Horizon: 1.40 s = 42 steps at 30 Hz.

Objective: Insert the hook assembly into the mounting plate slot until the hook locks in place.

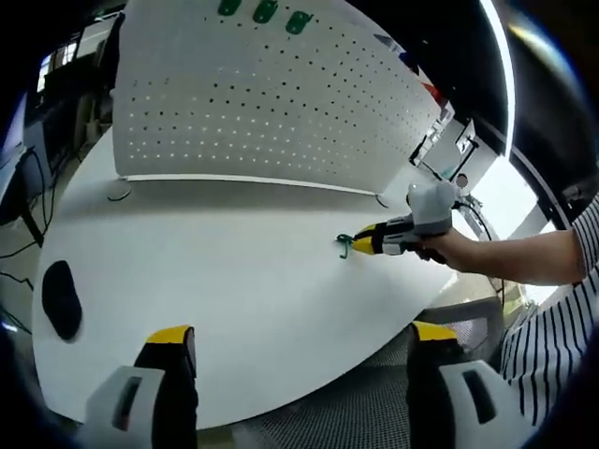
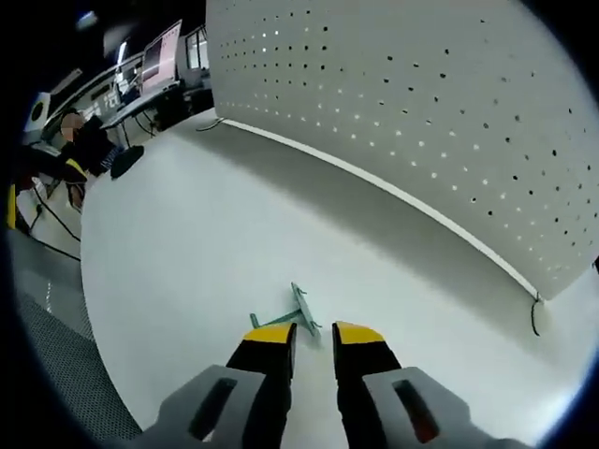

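With my right gripper (image 2: pixel 313 339) narrowly open just over the green hook (image 2: pixel 298 314) lying on the white table (image 2: pixel 168 243), I should close squarely on its shank before lifting toward the pegboard (image 2: pixel 421 103) at 1 o'clock, my left gripper (image 1: pixel 298 339) wide and empty.

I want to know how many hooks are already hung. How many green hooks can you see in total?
4. Three hang along the top of the pegboard. A fourth hook lies on the table at the right gripper. Others may be out of frame.
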Motion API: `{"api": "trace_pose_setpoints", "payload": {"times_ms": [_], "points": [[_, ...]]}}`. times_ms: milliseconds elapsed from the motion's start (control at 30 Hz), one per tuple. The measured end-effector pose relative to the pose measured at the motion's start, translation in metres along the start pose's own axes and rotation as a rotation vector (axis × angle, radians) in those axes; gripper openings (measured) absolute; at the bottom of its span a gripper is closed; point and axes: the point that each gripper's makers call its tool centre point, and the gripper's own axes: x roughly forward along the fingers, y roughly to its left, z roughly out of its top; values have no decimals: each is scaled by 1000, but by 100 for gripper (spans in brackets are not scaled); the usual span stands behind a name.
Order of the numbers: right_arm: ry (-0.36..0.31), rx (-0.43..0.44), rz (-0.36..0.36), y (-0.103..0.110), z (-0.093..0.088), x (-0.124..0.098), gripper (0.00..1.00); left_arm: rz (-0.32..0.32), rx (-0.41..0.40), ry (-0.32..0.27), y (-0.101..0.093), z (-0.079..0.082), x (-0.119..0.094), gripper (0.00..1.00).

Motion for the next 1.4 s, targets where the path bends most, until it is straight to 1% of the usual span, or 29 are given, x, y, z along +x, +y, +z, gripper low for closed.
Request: {"api": "trace_pose_setpoints", "payload": {"times_ms": [100,300,400,567,633,800,900,933,1033,1167,1233,1400], "points": [[16,-60,15,2,-2,4,10,-4,-3,12,2,-1,2,95],[17,-68,33,5,-2,7,5,-3,0,22,5,2,4,95],[18,-90,32,7,-3,8,3,-2,8,35,6,0,5,95],[18,-81,35,8,-3,7,2,-5,2,38,6,-1,4,95],[16,-63,33,9,-3,7,1,-6,2,37,6,-1,4,95],[11,-43,16,10,-3,5,1,-6,4,19,5,4,1,95],[-1,-2,19,11,0,2,0,-7,12,25,4,5,1,95],[-5,13,18,10,2,0,0,-5,18,28,4,5,1,95],[-16,17,17,10,7,-4,0,-4,23,19,3,8,0,95],[-54,8,-2,5,20,-14,0,-11,23,-2,-2,14,-1,95],[-74,52,5,4,27,-18,0,-15,33,-6,-5,16,-1,95],[-128,43,-22,-3,48,-30,0,-19,40,-17,-7,21,-1,95]]}}
